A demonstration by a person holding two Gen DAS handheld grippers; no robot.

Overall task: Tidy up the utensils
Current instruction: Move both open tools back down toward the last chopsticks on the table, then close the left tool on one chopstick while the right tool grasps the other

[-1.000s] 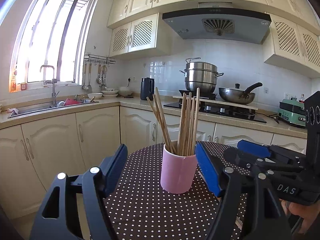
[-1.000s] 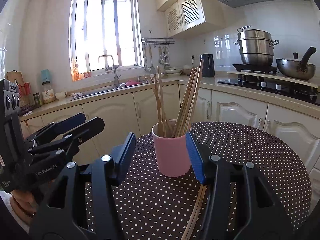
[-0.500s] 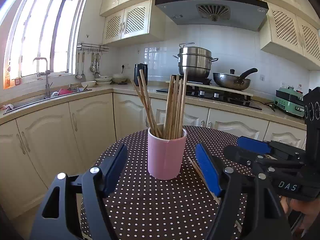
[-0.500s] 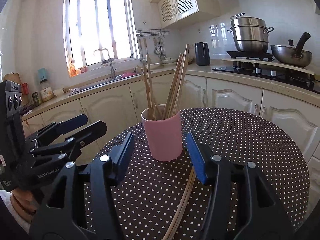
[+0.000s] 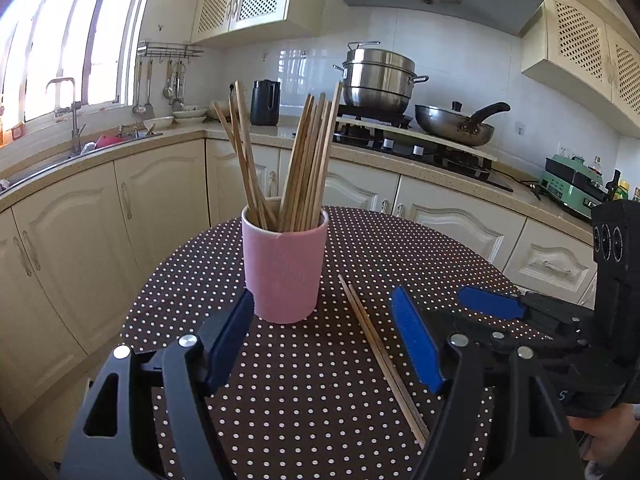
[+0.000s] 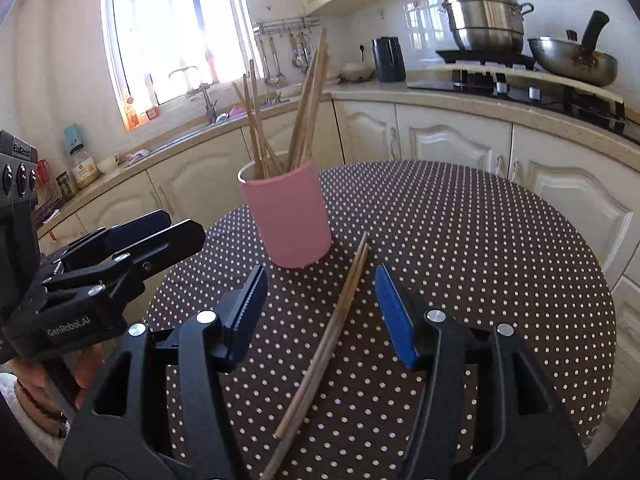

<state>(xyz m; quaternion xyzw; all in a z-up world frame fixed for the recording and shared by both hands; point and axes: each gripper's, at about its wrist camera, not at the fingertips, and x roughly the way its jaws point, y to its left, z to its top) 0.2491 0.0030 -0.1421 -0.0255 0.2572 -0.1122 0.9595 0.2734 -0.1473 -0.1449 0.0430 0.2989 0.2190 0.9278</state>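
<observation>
Chopsticks (image 6: pixel 340 320) lie loose on the table between the right gripper's (image 6: pixel 320 300) opening fingers.

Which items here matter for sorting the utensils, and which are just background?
Job:
- pink cup holding upright chopsticks
- loose chopstick pair lying flat on the dotted table
- left gripper, open
- right gripper, jaws opening, nothing gripped

Background:
- steamer pot
- wok
- black kettle
- sink tap

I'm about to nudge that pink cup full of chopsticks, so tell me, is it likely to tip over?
Probably somewhat. The pink cup is tall and narrow, and its chopsticks lean far above the rim, so a high push could tip it. It looks like heavy ceramic; a low push would likelier slide it on the dotted tablecloth.
</observation>
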